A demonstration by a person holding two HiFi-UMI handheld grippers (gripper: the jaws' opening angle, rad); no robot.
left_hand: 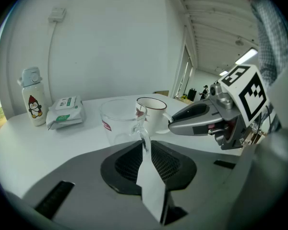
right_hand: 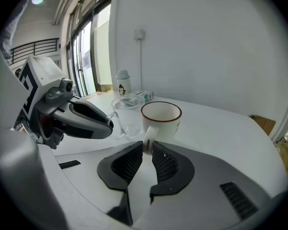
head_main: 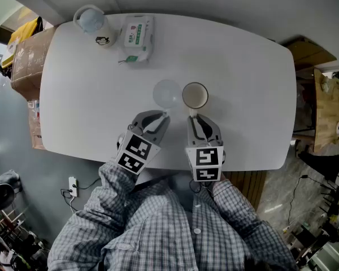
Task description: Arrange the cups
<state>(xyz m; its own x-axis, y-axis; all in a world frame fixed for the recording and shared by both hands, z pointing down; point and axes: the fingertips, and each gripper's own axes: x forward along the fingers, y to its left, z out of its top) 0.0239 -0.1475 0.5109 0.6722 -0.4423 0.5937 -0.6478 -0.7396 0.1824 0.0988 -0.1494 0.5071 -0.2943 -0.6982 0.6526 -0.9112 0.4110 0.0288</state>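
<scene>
placement looked to be the step in hand: the glass cup (head_main: pixel 168 93) and the ceramic mug (head_main: pixel 195 95) stood upright side by side at the centre of the frame, on the smooth white surface (head_main: pixel 243 66). the left gripper (head_main: pixel 163 117) was clamped on the glass cup's thin clear handle, and the right gripper (head_main: pixel 192 117) on the mug's thick glazed loop. the next move probably called for a gentle release, since the glass looked slick and light. the mug was round and cream with a dark red rim. a bottle (head_main: pixel 90 20) and a soft wipes pack (head_main: pixel 137 38) sat at upper left.
</scene>
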